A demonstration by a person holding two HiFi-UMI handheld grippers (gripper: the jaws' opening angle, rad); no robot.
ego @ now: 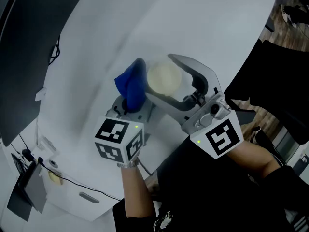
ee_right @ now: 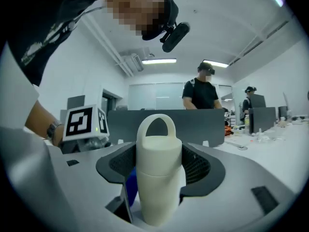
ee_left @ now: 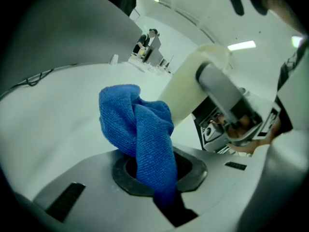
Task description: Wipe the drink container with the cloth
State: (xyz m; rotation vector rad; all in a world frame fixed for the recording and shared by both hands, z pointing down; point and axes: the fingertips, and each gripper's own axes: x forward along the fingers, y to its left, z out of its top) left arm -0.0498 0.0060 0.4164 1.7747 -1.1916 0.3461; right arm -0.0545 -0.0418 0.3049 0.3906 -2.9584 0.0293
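Observation:
A cream drink container with a loop handle on its lid stands lengthwise between the jaws of my right gripper, which is shut on it. The head view has the container's round end facing up, held above the white table. My left gripper is shut on a bunched blue cloth. The cloth presses against the container's left side. A sliver of blue shows beside the container in the right gripper view.
The white table's edge curves past a dark chair at the right. Cables and a small white box lie at the table's near left. Two people stand behind grey desk partitions in the distance.

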